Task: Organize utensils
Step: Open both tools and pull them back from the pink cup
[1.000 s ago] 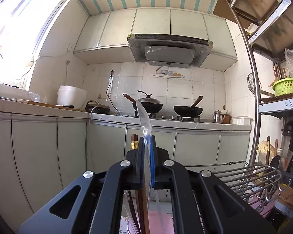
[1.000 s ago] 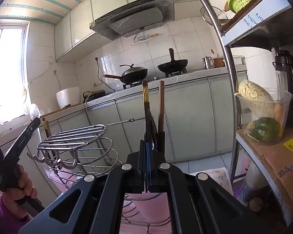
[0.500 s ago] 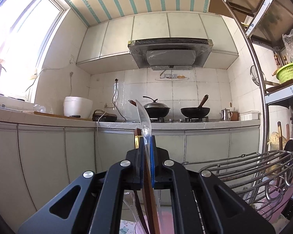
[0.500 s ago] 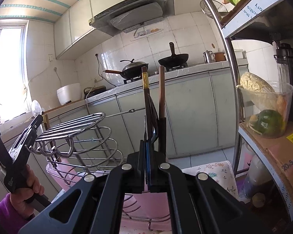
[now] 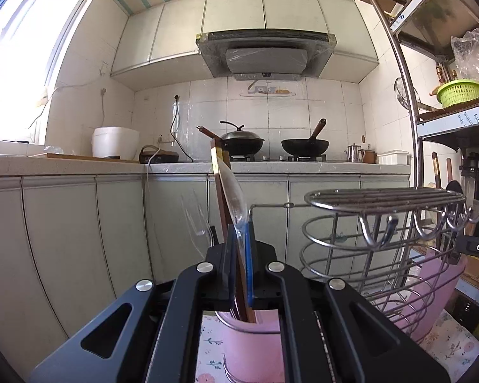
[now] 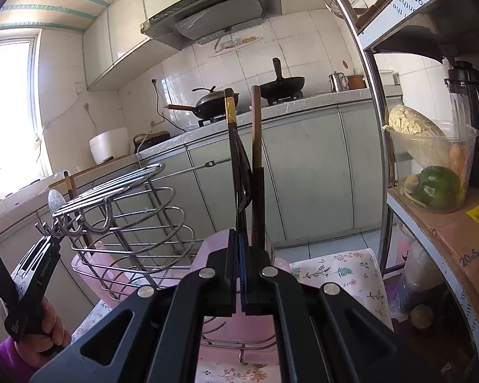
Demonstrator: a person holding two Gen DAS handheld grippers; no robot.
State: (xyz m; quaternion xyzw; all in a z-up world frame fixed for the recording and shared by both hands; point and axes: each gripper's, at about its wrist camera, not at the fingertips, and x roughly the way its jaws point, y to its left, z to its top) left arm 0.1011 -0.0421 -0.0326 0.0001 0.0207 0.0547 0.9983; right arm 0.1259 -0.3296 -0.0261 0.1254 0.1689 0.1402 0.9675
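Note:
My left gripper (image 5: 239,242) is shut on a clear plastic spoon (image 5: 231,191) and a brown chopstick (image 5: 220,191), both pointing up, their lower ends in a pink cup (image 5: 249,344) under the jaws. A clear plastic fork (image 5: 196,220) stands just left. My right gripper (image 6: 238,249) is shut on a dark chopstick with a gold band (image 6: 234,159) and a black utensil (image 6: 245,172); a brown chopstick (image 6: 256,159) stands beside it. They rise over the pink holder (image 6: 214,249) of a wire rack (image 6: 127,204).
The wire rack (image 5: 380,223) with hooks stands right of my left gripper, on a floral cloth (image 5: 447,341). A metal shelf (image 6: 431,210) with a vegetable tub is at the right. Kitchen cabinets (image 5: 79,239) and stove lie behind.
My left gripper has dropped lower and nearer the rack; the spoon and chopstick now tilt left and the pink cup shows beneath. My right gripper has edged closer over the pink holder.

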